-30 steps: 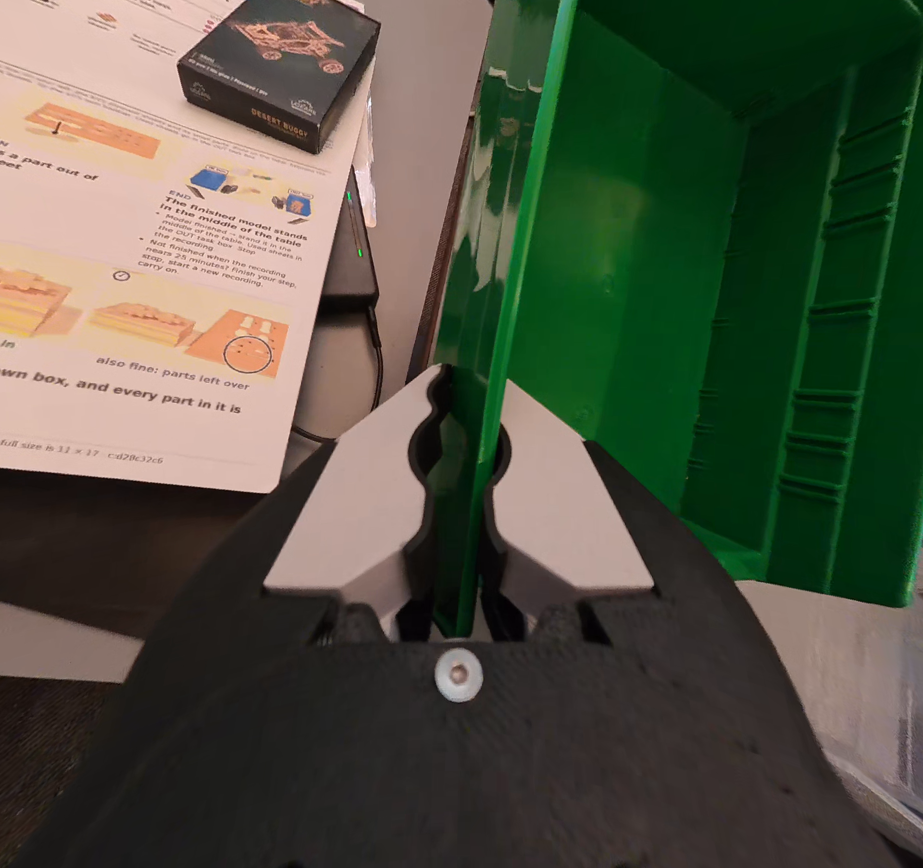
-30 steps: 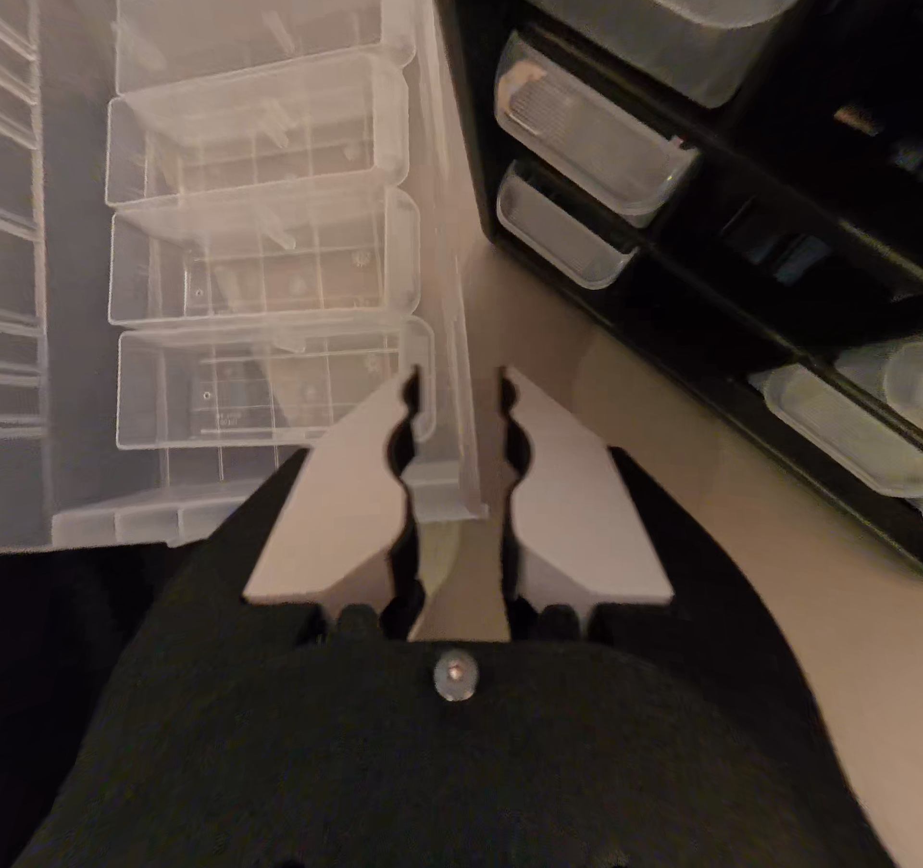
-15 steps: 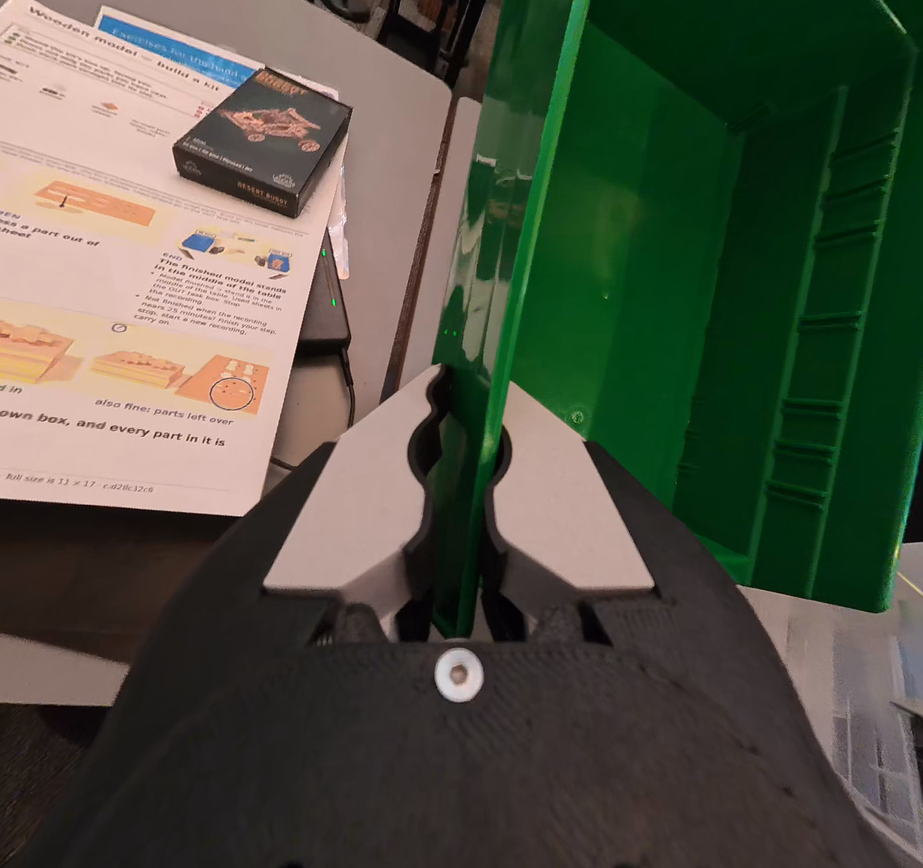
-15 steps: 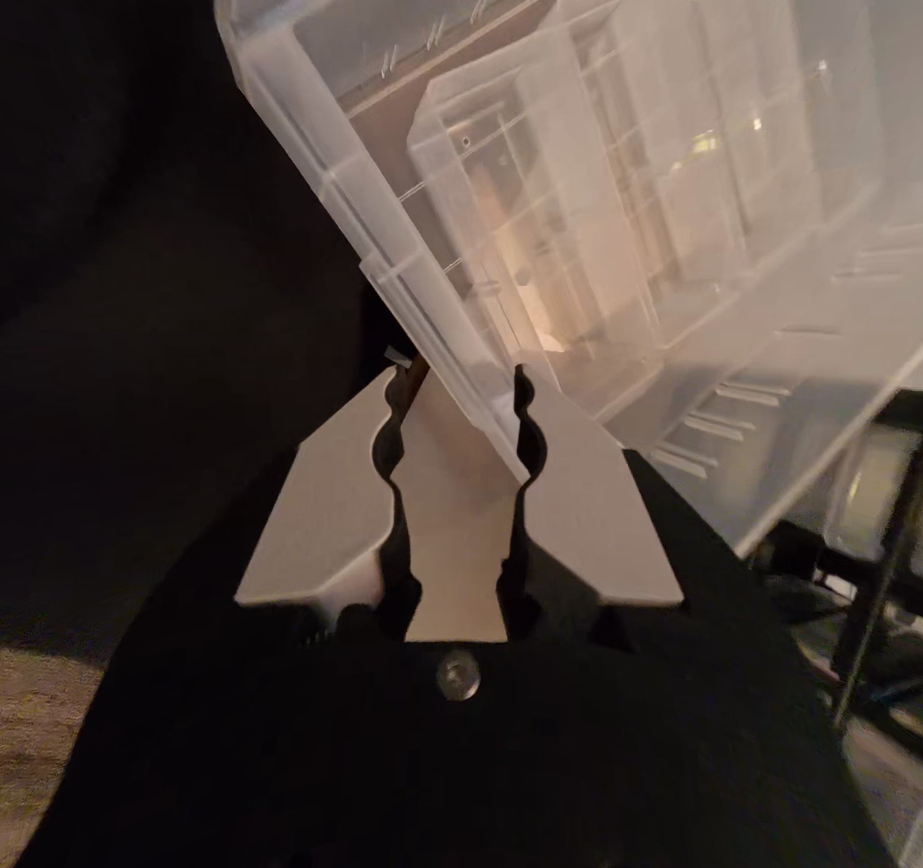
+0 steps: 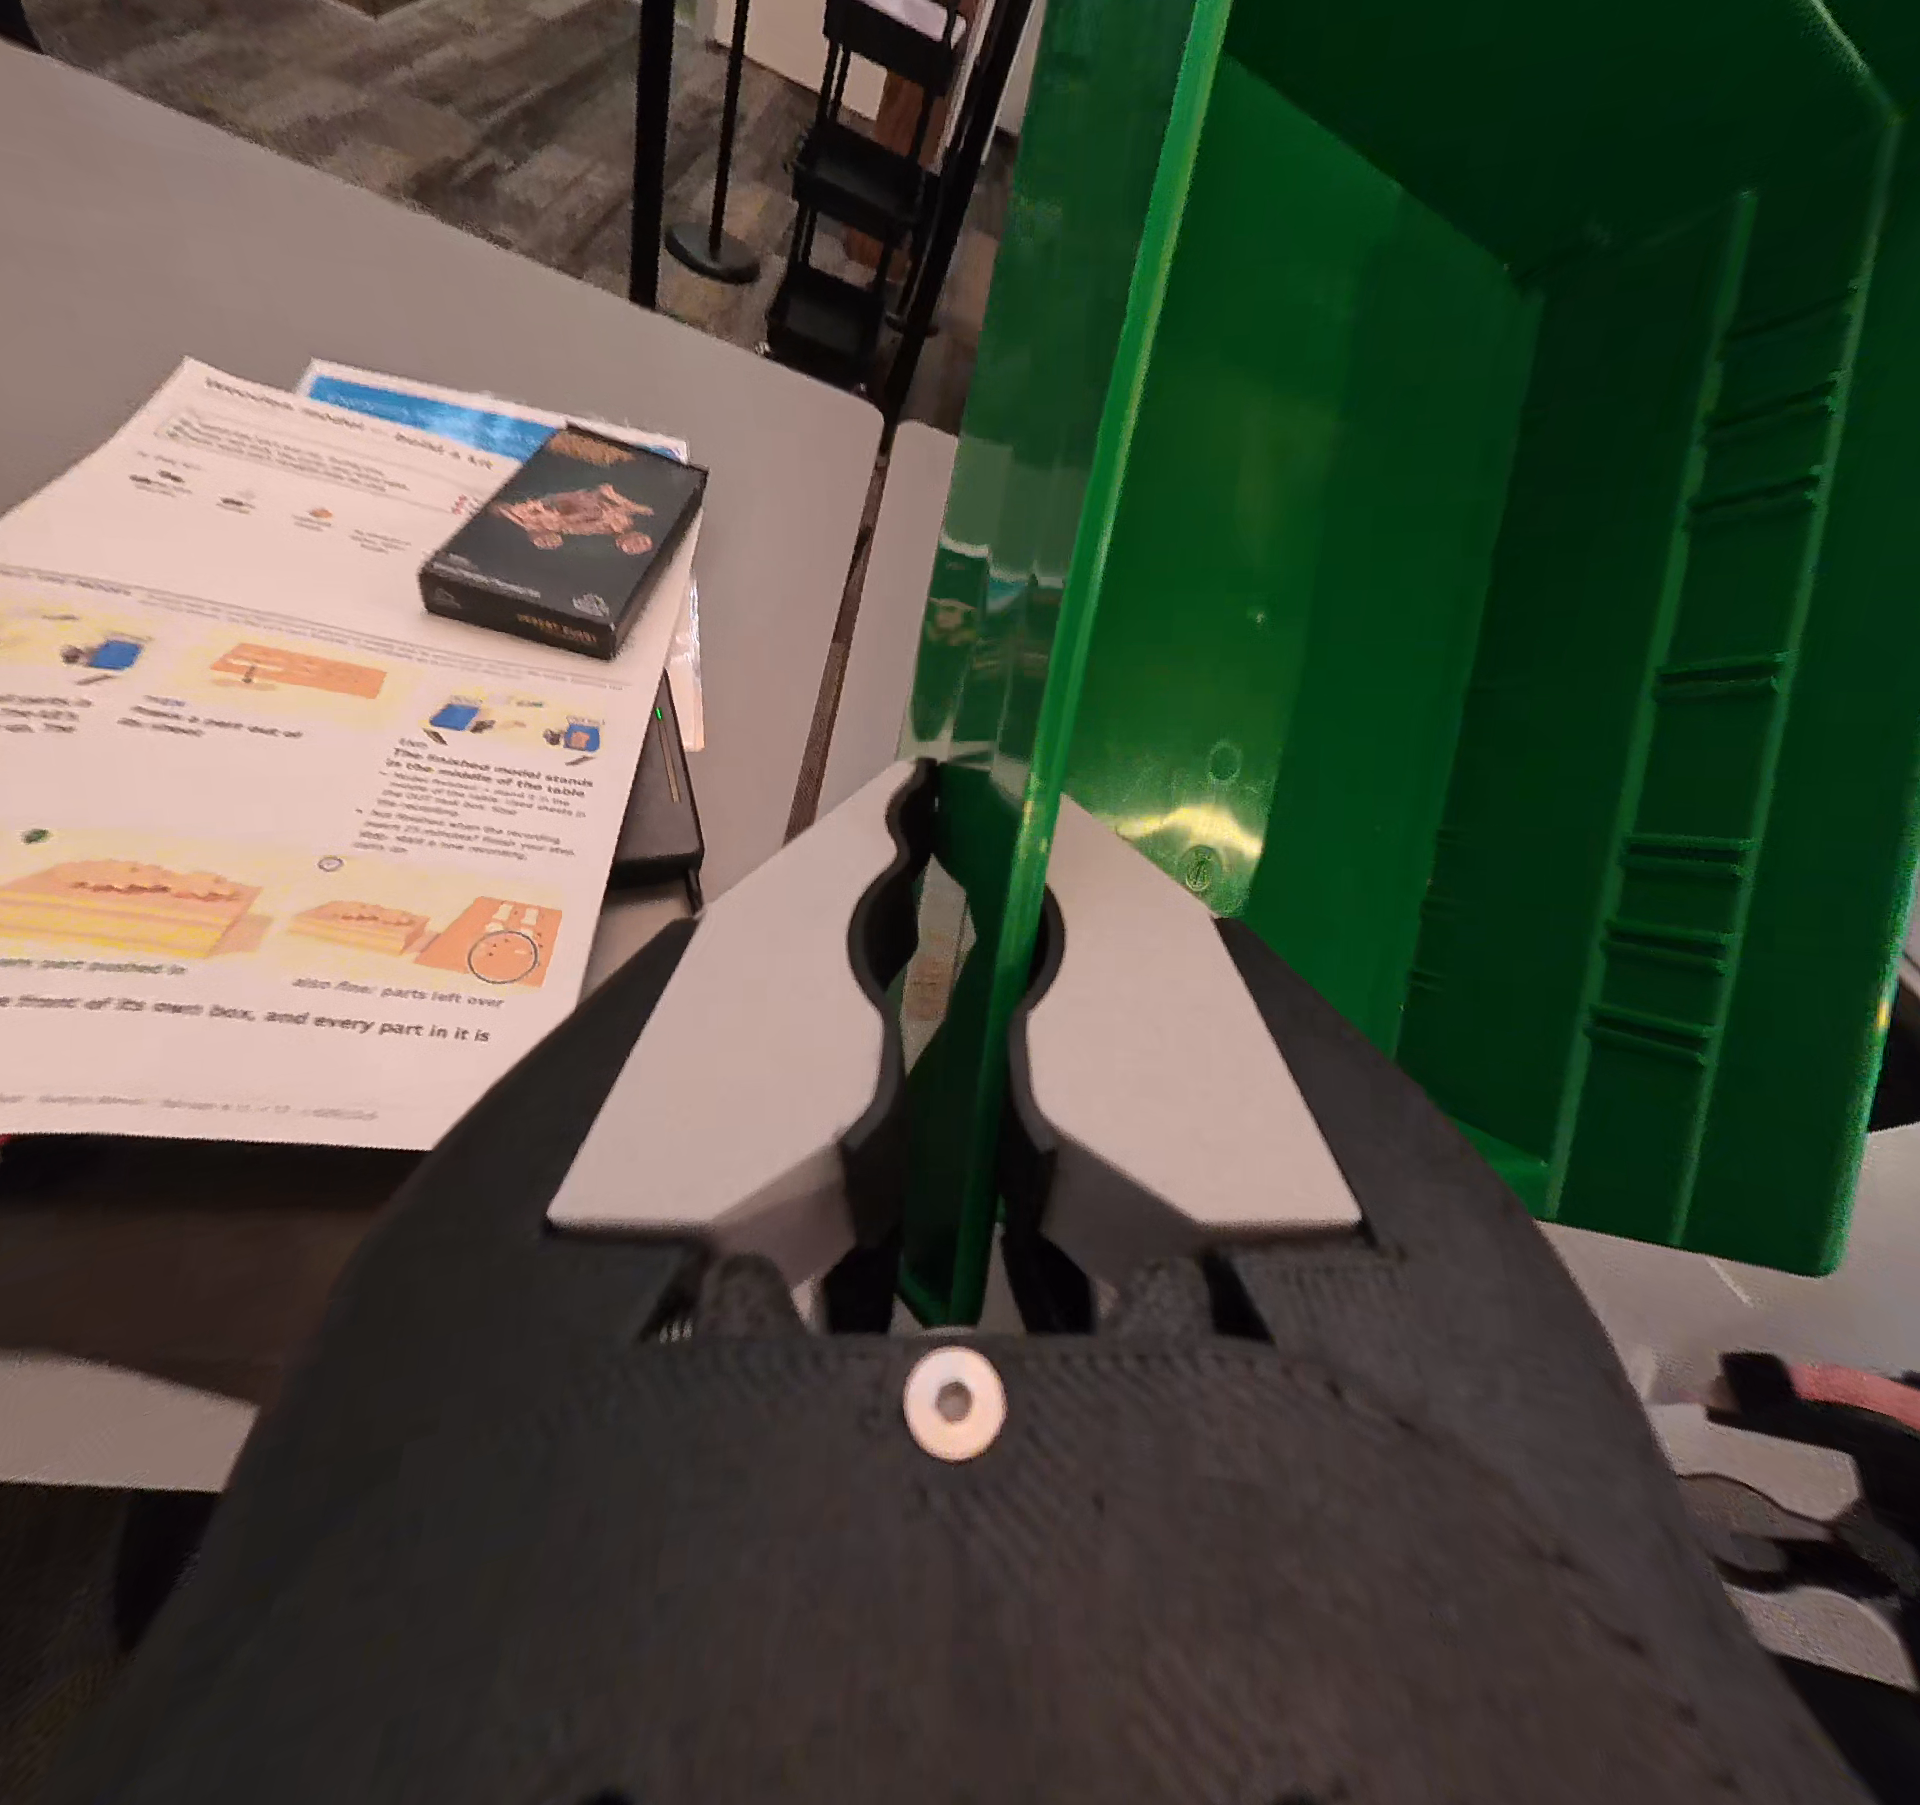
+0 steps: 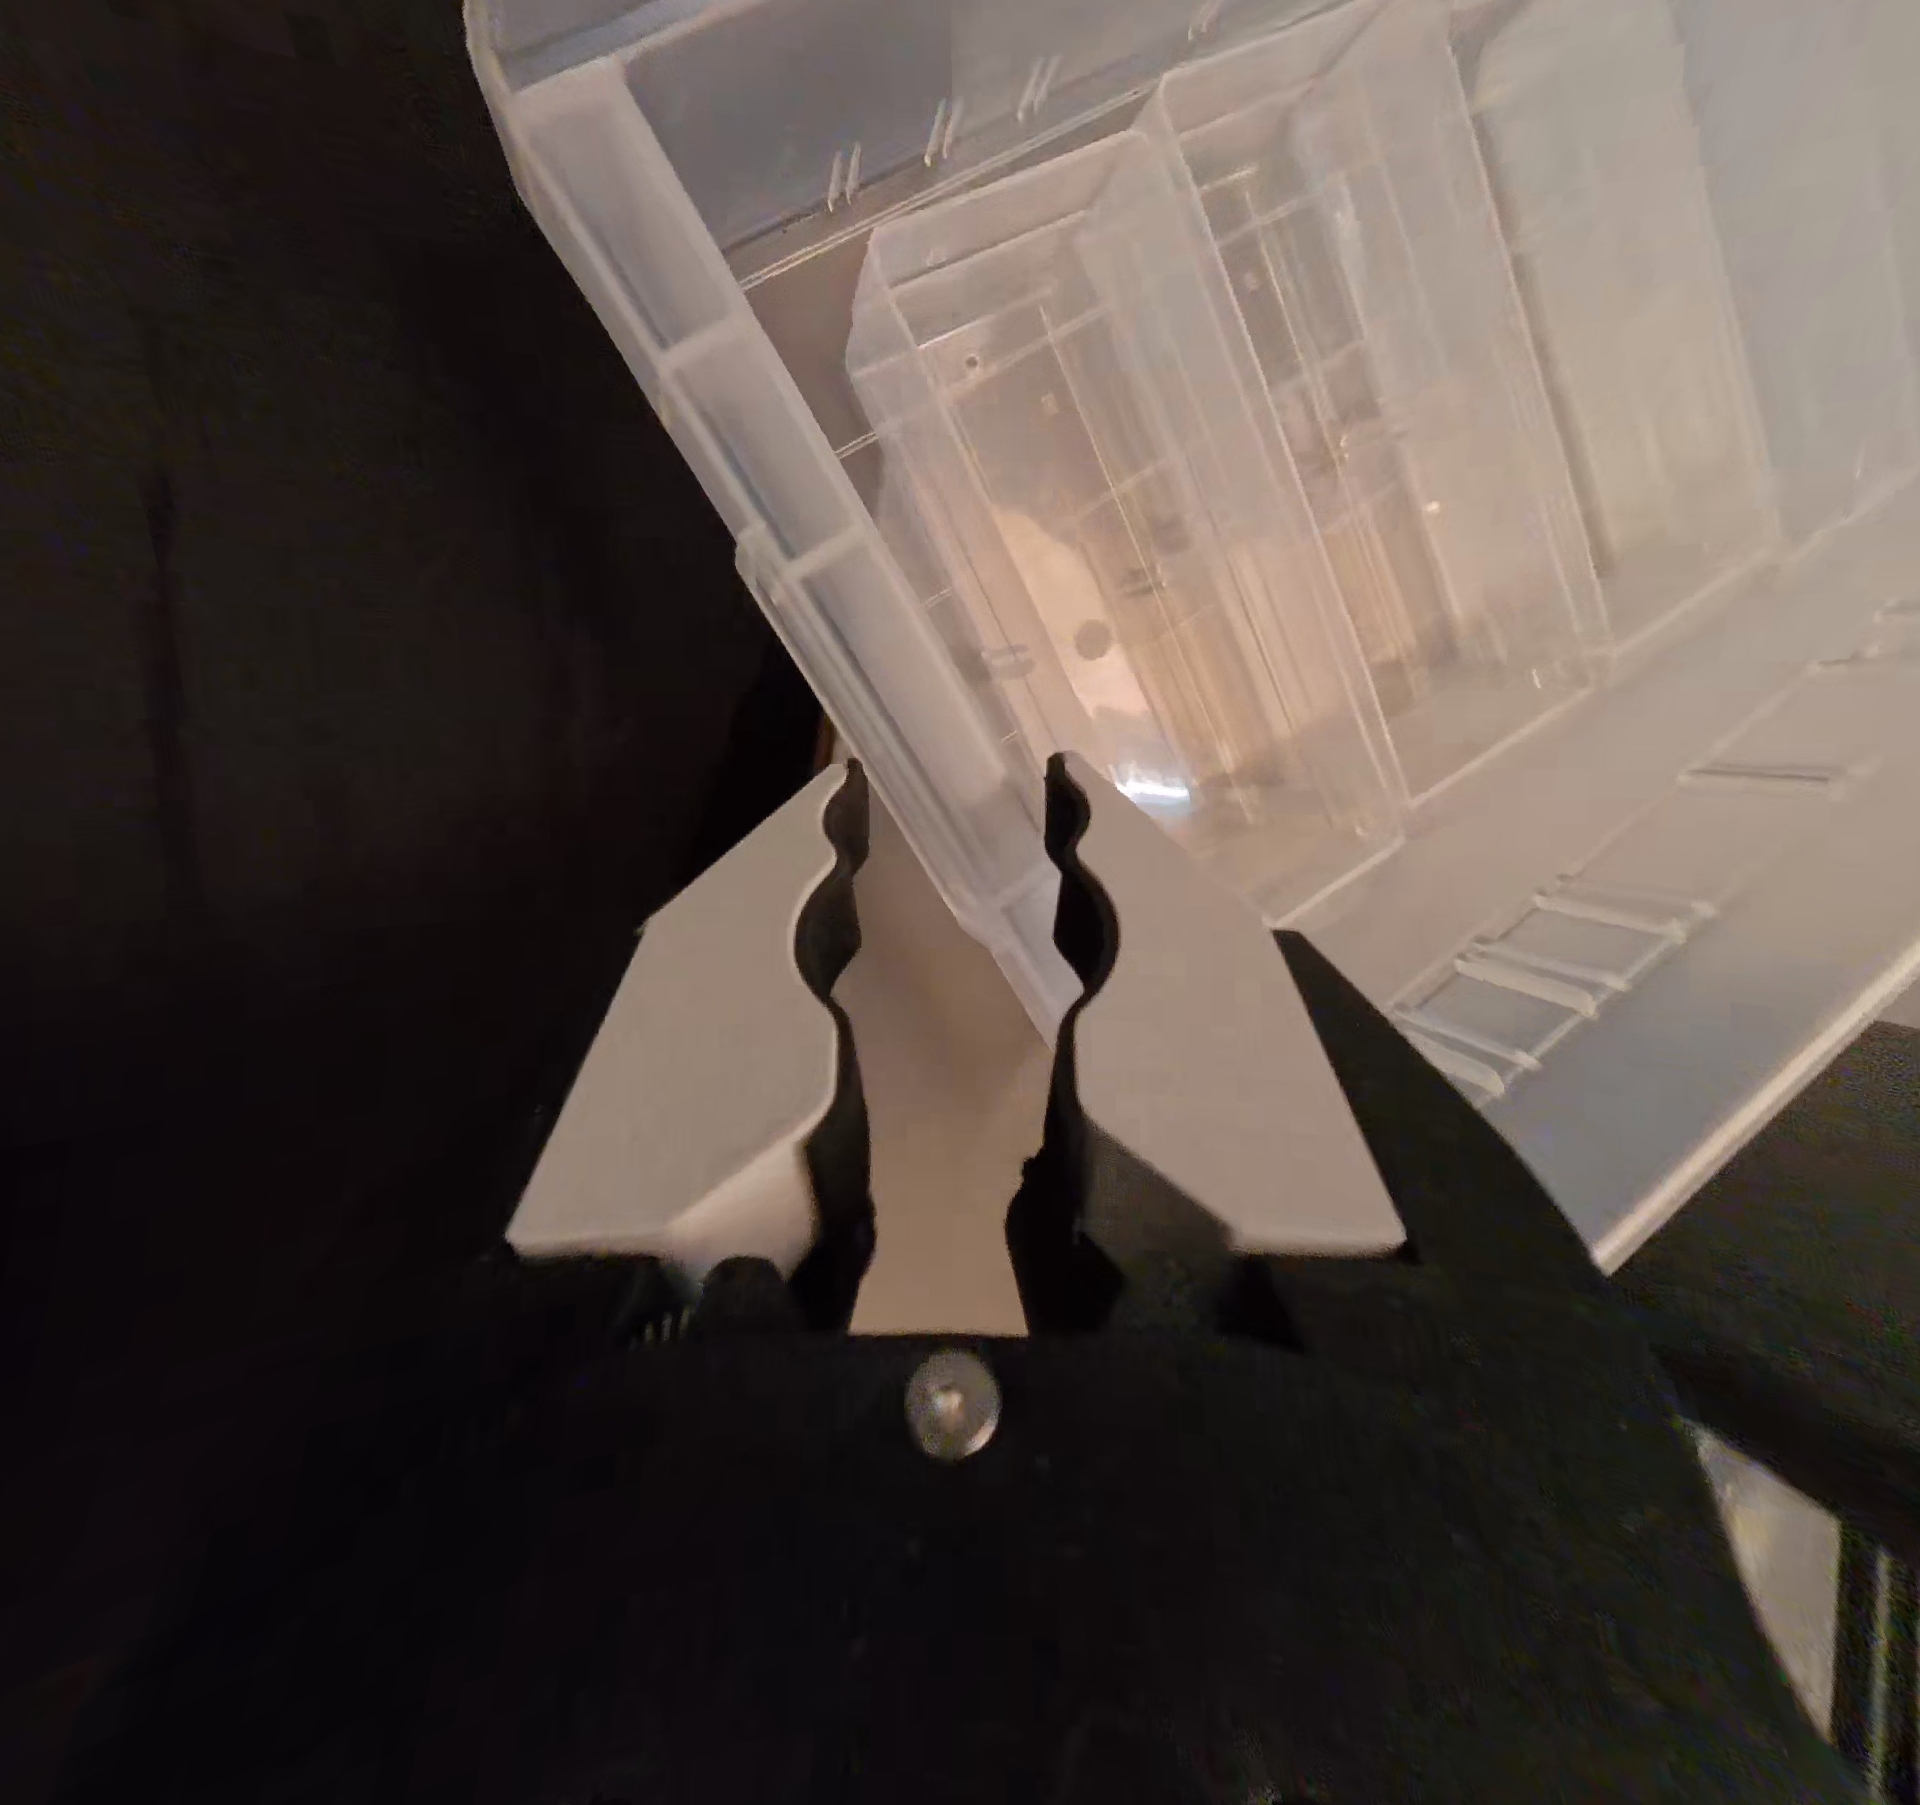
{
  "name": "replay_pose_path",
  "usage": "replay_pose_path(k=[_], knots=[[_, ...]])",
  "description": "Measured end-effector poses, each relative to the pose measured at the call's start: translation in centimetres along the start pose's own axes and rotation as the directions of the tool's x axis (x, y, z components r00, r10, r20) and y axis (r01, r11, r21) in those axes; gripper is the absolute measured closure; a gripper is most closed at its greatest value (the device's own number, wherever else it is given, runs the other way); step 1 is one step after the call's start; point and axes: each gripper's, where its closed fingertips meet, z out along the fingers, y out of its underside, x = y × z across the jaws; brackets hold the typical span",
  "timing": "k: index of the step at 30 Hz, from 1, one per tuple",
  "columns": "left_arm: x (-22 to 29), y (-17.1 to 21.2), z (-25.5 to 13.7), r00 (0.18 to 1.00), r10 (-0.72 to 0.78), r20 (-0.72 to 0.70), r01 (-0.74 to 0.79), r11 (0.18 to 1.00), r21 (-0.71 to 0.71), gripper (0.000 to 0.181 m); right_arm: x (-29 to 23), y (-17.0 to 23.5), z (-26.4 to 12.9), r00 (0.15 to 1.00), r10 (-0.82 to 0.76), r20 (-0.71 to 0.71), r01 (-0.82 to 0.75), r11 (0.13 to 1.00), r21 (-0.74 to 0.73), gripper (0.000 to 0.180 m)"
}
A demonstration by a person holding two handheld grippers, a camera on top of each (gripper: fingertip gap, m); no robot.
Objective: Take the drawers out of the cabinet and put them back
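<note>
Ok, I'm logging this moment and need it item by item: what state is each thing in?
left gripper: shut on the green bin's wall.
green bin: held up, tipped on its side, empty.
right gripper: jaws around the clear bin's rim.
clear bin: tilted, small clear drawers inside.
dark box: closed, lying on the paper sheets.

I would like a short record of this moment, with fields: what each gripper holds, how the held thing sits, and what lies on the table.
left gripper: shut on the wall of the green bin
green bin: lifted, tipped on its side, inside empty
right gripper: closed on the rim of the clear bin
clear bin: tilted, small clear drawers inside
table: printed sheets, black box on them
</note>
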Motion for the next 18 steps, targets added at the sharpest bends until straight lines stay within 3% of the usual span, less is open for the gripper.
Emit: replay_pose_path(k=[4, 12, 14, 18], knots=[[0.2, -2.2, -2.6, 1.000, 0.012, 0.007, -0.013, 0.997, 0.070, 0.173, 3.1, -3.7, 2.9, 0.992, 0.105, -0.067, -0.106, 0.994, -0.015, 0.147], [1.7, -5.6, -7.1, 0.998, 0.058, 0.011, -0.059, 0.982, 0.179, 0.174, 8.0, -13.3, 9.0, 0.966, 0.258, -0.032, -0.254, 0.961, 0.107, 0.143], [2.4, -6.1, -7.4, 0.998, 0.065, -0.013, -0.061, 0.979, 0.197, 0.174, 8.1, -15.7, 8.6, 0.962, 0.271, 0.022, -0.271, 0.946, 0.178, 0.128], [4.7, -6.5, -7.0, 0.994, 0.087, -0.068, -0.070, 0.975, 0.210, 0.174, 7.7, -18.0, 3.1, 0.961, 0.264, 0.085, -0.277, 0.896, 0.347, 0.127]])
